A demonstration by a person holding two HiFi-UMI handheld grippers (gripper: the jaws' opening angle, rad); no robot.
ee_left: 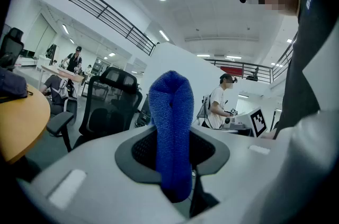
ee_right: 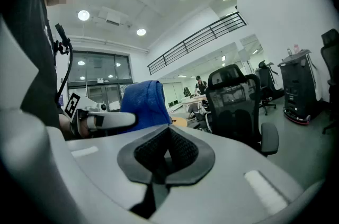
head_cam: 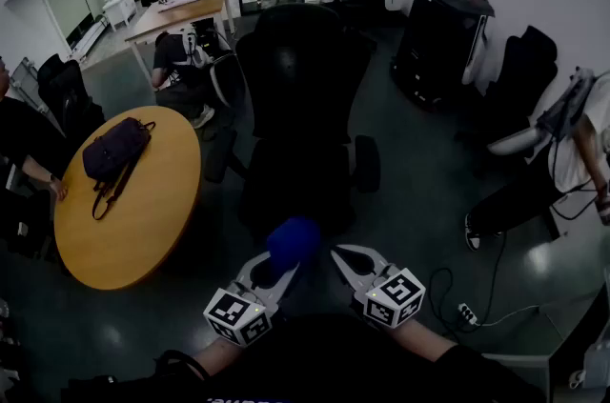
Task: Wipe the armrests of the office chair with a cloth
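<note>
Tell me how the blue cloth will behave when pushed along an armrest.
Probably soft yet springy: the cloth stands in a thick fold above the left gripper instead of drooping. Its nubbly pile should grip, not slip.

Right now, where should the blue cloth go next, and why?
Probably the left gripper should carry it forward to the armrest on the left side of the office chair in the head view. The jaws are shut on the blue cloth, which hangs short of the chair and touches neither armrest, so wiping cannot begin yet.
</note>
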